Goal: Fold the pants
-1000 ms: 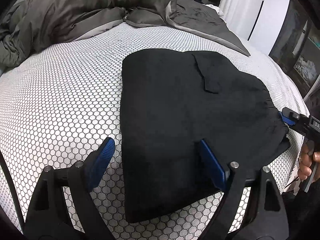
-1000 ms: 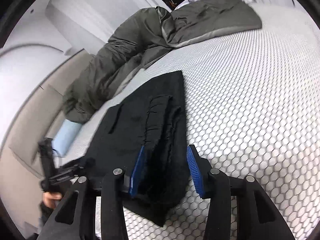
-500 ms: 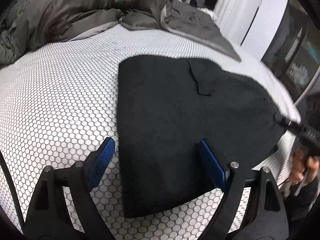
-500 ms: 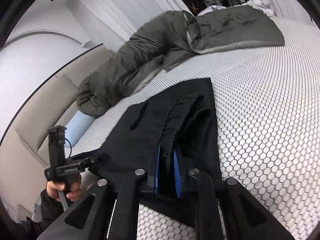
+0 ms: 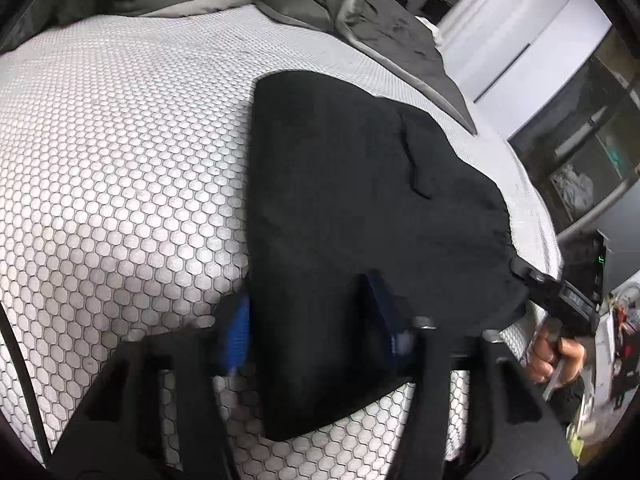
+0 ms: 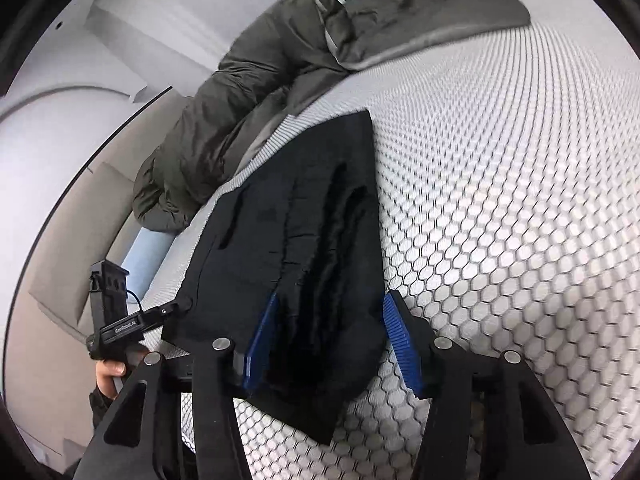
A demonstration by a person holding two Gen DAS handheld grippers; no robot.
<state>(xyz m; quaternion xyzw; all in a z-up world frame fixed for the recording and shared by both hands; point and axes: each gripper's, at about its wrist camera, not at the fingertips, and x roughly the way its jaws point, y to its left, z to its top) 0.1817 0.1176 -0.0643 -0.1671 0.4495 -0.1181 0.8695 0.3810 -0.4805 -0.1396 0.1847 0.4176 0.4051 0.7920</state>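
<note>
the bed (image 5: 120, 184) is carrying the black pants (image 5: 360, 200), lying folded just ahead of both tools. the left tool (image 5: 312, 320) is straddling their near edge, its jaws having just been closing, pads not visibly pressing. the right tool (image 6: 332, 340) is straddling the bunched end, jaws just opened, standing apart around the cloth.

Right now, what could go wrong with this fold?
The left tongs, just closing, straddle one corner of the pants; they may pinch only the top layer and peel the fold open.
The right tongs have just opened around the bunched layered edge, which may slump apart.
That end lies near the mattress edge and could slide off.
</note>
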